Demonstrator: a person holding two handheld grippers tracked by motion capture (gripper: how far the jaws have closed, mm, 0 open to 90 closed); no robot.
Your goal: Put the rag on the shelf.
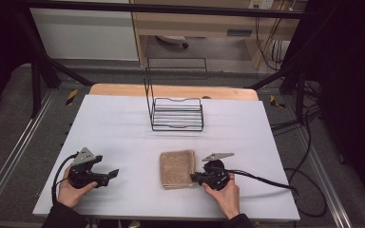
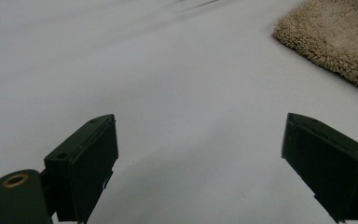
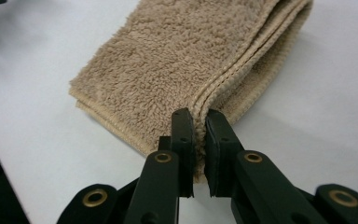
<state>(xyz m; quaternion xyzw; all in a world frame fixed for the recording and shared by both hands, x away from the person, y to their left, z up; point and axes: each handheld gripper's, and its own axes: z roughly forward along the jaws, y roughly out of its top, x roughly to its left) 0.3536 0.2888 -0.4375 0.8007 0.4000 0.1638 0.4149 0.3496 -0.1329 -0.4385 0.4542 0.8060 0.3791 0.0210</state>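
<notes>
While we are looking down from the high view, we are seeing two hands coming in at the near edge of the white table (image 1: 123, 123), each holding a black two-jaw gripper. The left gripper (image 1: 115, 173) is sitting near the left corner, pointing right, and its jaws are standing spread wide with nothing but bare table between them; in the left gripper view the towel's corner (image 2: 340, 37) is lying well ahead and off to the right, apart from those jaws. The right gripper (image 1: 193, 177) is resting at the near right side of the folded beige terry towel (image 1: 177, 168), pointing left into it. In the right gripper view we are seeing its jaws pinching the towel's stitched, layered edge (image 3: 191, 70) between the pads, which are pressed nearly together on the cloth. The towel itself is lying flat on the table, near the middle of the near half, between the two grippers. Farther off, a black wire rack (image 1: 177, 114) is standing upright at the far middle of the table, well apart from the towel. Cables (image 1: 266, 180) are trailing from the right gripper off to the right.
</notes>
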